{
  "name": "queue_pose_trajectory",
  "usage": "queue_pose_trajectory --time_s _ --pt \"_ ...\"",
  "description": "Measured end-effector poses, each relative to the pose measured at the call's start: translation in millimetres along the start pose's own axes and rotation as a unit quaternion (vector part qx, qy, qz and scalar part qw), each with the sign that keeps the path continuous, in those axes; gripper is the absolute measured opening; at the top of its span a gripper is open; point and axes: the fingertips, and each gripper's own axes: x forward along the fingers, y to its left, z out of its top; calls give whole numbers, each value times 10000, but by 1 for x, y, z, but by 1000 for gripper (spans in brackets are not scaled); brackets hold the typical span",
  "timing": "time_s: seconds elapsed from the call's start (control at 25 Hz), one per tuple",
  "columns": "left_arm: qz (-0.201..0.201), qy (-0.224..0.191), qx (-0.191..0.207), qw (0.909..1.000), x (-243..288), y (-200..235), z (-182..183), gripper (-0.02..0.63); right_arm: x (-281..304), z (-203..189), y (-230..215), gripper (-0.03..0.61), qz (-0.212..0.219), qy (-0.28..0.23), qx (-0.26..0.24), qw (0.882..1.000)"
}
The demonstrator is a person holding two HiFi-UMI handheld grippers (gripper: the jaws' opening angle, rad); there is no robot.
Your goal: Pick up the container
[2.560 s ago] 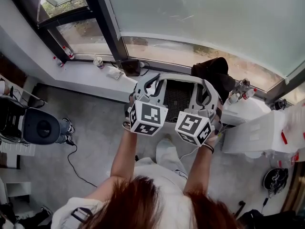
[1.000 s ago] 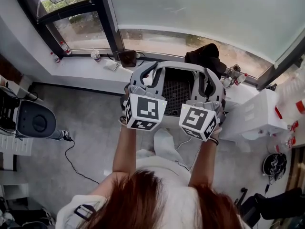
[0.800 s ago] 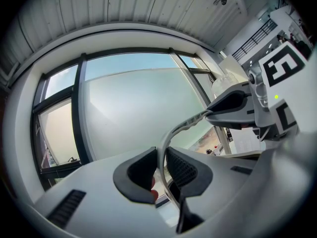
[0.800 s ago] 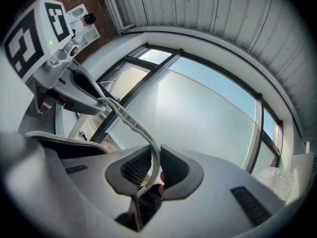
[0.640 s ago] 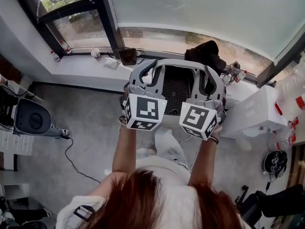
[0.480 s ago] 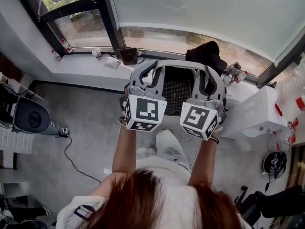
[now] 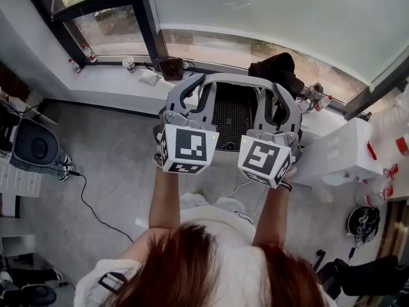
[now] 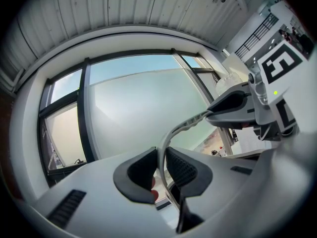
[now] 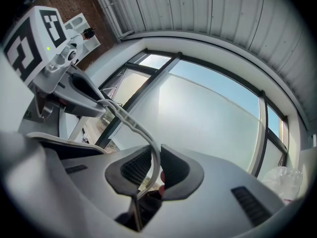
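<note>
The container hangs at the centre of the head view, its grey rim pinched by the left claw and the right claw, so a good lift means equal height and steady squeeze on both sides, lest it tilt.

Along the white window sill stand a cup, red-capped bottles and a dark box, a black garment lies further right, and a black cable trails across the grey floor.
</note>
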Motion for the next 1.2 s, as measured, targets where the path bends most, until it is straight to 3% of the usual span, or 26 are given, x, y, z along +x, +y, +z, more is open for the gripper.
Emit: queue_pose_trajectory --time_s 0.76,1.2 --pt "385 80 26 9992 -7 -40 41 72 -20 -10 -49 71 304 -304 9 9991" --pt "361 173 112 9991 -18 -71 51 72 -46 -28 -64 71 389 -278 140 9988"
